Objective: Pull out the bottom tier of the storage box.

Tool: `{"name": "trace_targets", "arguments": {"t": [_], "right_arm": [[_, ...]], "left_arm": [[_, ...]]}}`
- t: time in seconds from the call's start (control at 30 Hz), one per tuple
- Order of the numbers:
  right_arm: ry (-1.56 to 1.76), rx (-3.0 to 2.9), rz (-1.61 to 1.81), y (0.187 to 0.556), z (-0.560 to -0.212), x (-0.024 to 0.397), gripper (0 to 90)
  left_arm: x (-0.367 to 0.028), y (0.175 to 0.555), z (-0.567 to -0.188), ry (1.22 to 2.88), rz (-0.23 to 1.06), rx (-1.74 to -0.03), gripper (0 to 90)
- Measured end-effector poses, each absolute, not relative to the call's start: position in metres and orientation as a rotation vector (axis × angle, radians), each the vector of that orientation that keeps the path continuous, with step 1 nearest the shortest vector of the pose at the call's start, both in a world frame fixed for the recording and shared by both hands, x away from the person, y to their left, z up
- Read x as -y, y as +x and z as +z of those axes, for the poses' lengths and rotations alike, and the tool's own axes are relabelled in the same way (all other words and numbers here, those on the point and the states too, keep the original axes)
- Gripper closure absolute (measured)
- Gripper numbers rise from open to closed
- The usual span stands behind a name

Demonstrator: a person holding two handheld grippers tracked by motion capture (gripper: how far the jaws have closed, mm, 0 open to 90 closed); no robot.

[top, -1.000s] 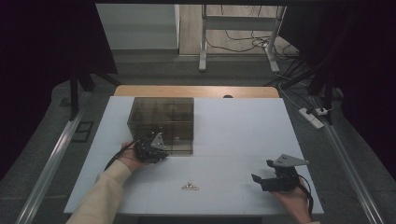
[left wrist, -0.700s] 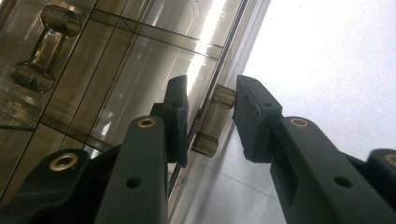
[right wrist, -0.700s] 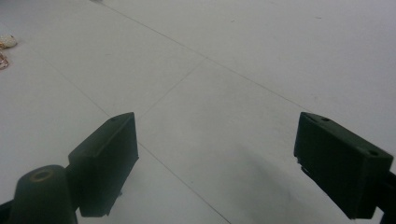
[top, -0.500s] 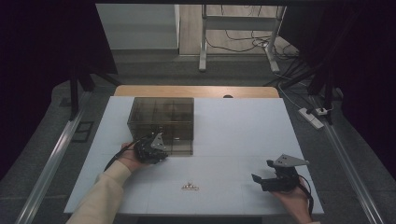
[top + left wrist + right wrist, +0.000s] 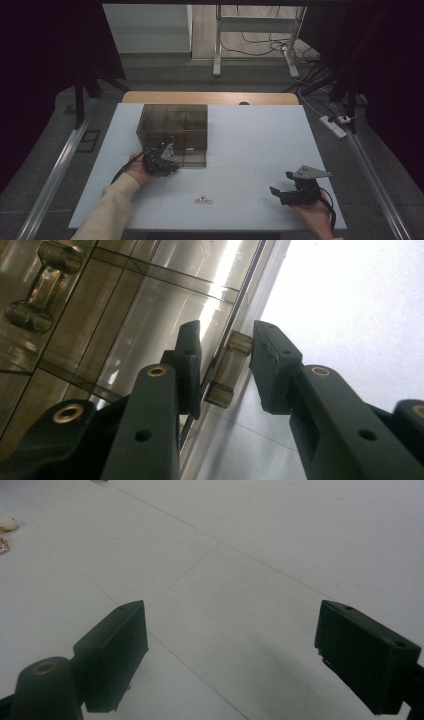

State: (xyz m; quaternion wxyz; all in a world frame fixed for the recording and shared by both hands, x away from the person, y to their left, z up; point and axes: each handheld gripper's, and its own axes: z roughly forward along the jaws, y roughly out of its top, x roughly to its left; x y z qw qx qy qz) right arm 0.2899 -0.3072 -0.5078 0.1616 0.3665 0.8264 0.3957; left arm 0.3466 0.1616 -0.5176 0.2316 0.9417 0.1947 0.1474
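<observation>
A smoky see-through box [image 5: 172, 127] with inner compartments stands on the white table [image 5: 250, 135], left of centre. My left gripper [image 5: 169, 161] is at the box's near left corner. In the left gripper view its jaws close around a small clear handle [image 5: 227, 372] at the edge of the box wall [image 5: 125, 315], and the right pad presses on the handle's end. My right gripper [image 5: 281, 183] rests low over the table's near right, and in the right gripper view [image 5: 230, 645] its jaws stand wide apart with bare table between them.
A small tan object [image 5: 202, 200] lies on the table near the front edge, between the two hands, and shows at the left edge [image 5: 7, 525] of the right gripper view. Another clear handle [image 5: 42, 285] sits on the box wall. A power strip [image 5: 334, 125] lies on the floor at right.
</observation>
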Motion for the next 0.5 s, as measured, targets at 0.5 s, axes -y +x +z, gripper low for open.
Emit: {"name": "trace_targets", "arguments": {"t": [0.5], "right_arm": [[1.046, -2.358, 1.130, 0.2898, -0.5077, 0.3077, 13.1]], "left_arm": [[-0.1616, 0.3442, -0.5172, 2.591, 0.399, -0.535, 65.9]]}}
